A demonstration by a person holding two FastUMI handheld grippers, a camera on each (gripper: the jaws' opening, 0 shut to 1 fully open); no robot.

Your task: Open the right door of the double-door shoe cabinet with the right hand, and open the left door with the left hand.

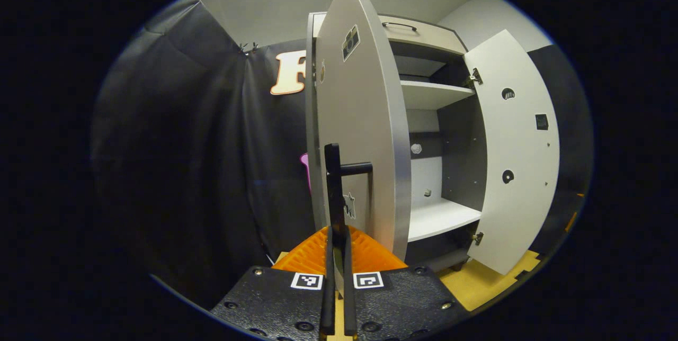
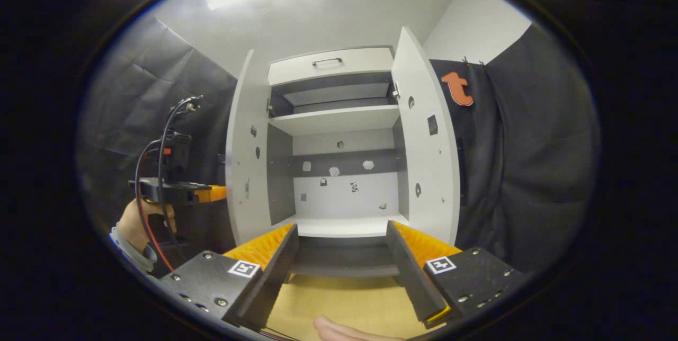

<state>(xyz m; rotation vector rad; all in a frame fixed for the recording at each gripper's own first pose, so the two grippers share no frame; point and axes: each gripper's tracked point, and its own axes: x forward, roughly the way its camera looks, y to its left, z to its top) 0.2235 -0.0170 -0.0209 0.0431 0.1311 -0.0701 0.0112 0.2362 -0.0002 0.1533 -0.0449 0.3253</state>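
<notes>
The white shoe cabinet stands with both doors swung out. In the left gripper view I see the left door nearly edge-on, and my left gripper is shut on its black bar handle. Farther right hangs the open right door. In the right gripper view my right gripper is open and holds nothing, facing the cabinet's lower shelf from a short way back. The left door and right door flank the inside. The left gripper, held by a hand, sits at the left door's outer face.
A closed drawer tops the cabinet, and shelves divide the inside. Black cloth walls close in on both sides. A wooden floor panel lies in front. Something pink peeks out behind the left door.
</notes>
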